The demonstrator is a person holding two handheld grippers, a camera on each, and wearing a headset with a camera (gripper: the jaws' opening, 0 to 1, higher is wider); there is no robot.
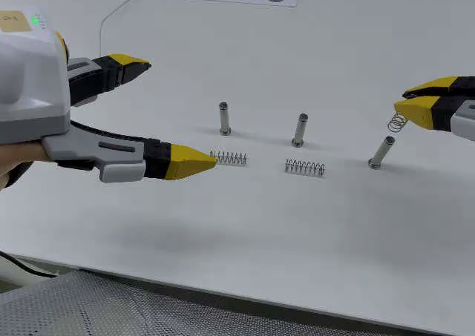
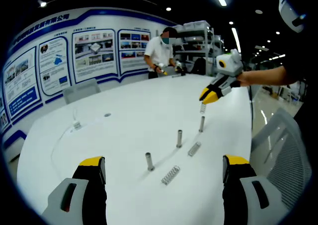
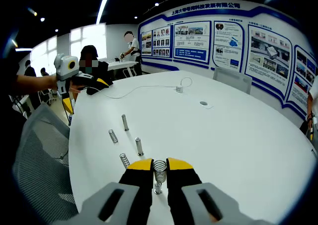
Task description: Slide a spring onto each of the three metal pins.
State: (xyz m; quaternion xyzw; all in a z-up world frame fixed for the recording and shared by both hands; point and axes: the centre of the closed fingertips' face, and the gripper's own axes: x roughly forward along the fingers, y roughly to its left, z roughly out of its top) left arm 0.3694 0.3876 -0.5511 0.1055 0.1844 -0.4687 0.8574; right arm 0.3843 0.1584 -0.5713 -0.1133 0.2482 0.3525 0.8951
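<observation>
Spring (image 1: pixel 398 122) is pinched by R gripper (image 1: pixel 402 101) jaws above a pin (image 1: pixel 381 152); L gripper (image 1: pixel 182 113) jaws are spread. If misaligned, pin could be tipped.

White table (image 1: pixel 297 239), blue-trimmed poster wall (image 2: pixel 94 46), ceiling strip lights (image 3: pixel 105 4)

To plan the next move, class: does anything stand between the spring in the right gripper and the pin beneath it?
Nothing visible does. The right gripper holds the spring just above the tilted pin; the loose springs lie aside.
</observation>
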